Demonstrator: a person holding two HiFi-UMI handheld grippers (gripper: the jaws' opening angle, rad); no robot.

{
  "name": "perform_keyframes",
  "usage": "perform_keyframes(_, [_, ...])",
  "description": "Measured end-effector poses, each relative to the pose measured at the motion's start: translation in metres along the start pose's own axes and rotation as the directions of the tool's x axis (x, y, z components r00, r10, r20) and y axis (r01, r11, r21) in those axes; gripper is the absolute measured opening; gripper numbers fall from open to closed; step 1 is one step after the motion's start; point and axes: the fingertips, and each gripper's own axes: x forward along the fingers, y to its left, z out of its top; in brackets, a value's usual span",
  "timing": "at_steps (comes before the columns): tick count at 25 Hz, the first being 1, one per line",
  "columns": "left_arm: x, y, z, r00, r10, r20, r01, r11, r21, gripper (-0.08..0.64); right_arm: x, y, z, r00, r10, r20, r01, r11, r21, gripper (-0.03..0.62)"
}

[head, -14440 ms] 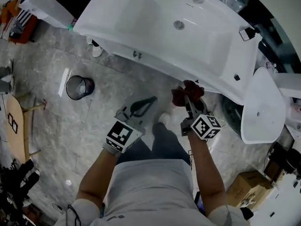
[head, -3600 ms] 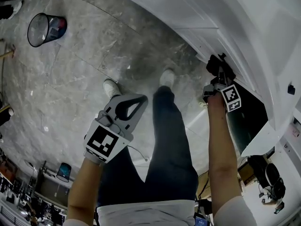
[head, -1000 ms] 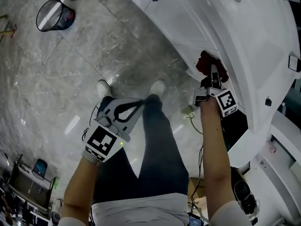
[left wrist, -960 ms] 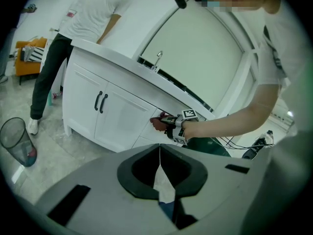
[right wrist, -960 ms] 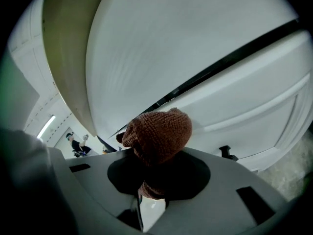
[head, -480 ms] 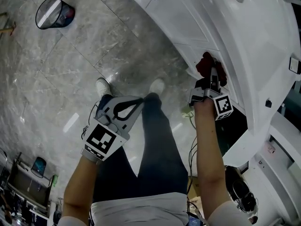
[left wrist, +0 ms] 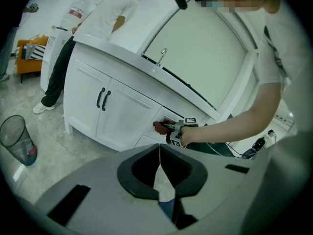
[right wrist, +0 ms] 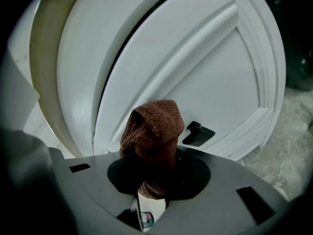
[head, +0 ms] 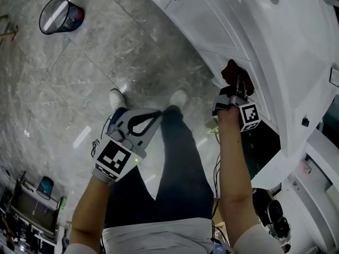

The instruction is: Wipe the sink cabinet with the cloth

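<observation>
The white sink cabinet fills the upper right of the head view. A crumpled reddish-brown cloth presses against a drawer front there. My right gripper is shut on it. In the right gripper view the cloth bulges out of the jaws right beside the drawer's black handle. My left gripper hangs over my legs, well away from the cabinet, shut and holding nothing. The left gripper view shows the cabinet doors and the cloth at the drawer.
A wire waste bin stands on the marble floor at the upper left. Another person stands at the cabinet's far end. My shoes are close to the cabinet base. Cables lie beside a dark open space under the counter.
My right gripper has shifted slightly along the drawer front with the cloth still in it. The left gripper has stayed where it was.
</observation>
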Motion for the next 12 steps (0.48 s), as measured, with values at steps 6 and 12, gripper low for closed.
perform_keyframes(6, [0.014,0.009,0.003,1.0,-0.012,-0.008,0.012,0.999,0.043,0.015,0.014,-0.024,-0.014,1.0,-0.005,-0.024,0.005,1.0,-0.031,0.097])
perform_keyframes(12, [0.025,0.016,0.002,1.0,-0.022,-0.021,0.024,0.997,0.077,0.015,0.025,-0.042,-0.024,0.999,-0.001,-0.042,-0.001,0.998,-0.065,0.097])
